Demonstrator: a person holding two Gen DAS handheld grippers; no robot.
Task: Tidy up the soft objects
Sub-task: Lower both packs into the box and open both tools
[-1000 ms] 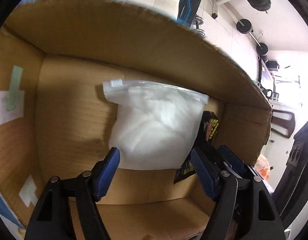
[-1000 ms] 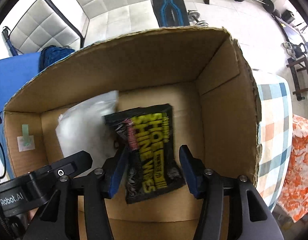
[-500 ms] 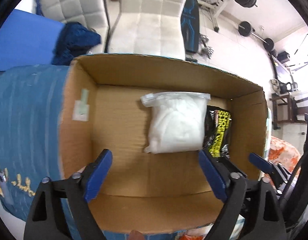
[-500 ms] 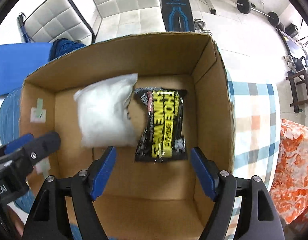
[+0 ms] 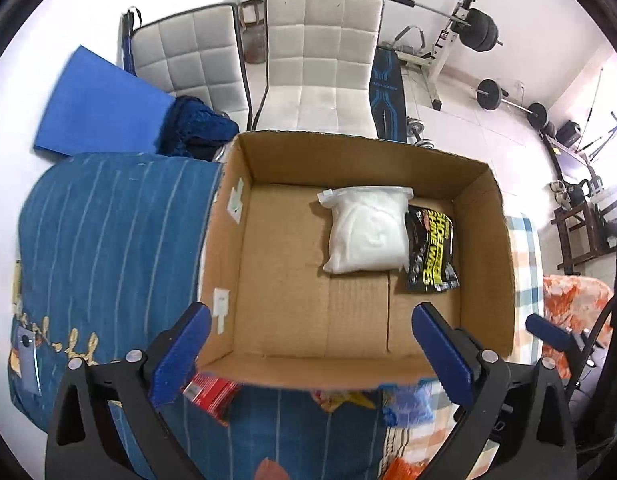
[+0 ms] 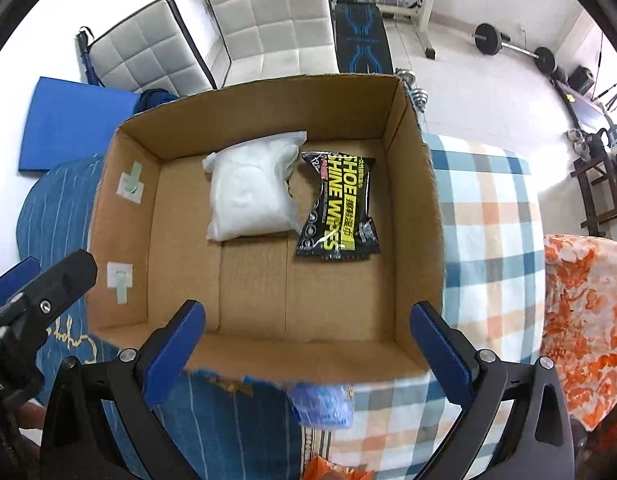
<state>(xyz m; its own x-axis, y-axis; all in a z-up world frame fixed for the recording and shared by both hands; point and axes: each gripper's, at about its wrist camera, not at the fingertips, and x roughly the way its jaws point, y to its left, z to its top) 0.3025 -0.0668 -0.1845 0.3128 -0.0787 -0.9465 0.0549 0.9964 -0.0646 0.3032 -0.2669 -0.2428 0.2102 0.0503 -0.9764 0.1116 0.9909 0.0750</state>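
An open cardboard box stands on the covered table. Inside lie a white soft bag and, to its right, a black and yellow shoe wipes pack. My left gripper is open and empty, held above the box's near rim. My right gripper is open and empty, also above the near rim. In front of the box lie a red packet, a blue soft item and an orange packet.
A blue striped cloth covers the table's left part, a checked cloth its right part, with an orange floral cloth further right. White chairs, a blue mat and gym weights stand behind.
Both grippers have pulled up and back out of the box, open and empty. The white bag and the wipes pack stay on the box floor.
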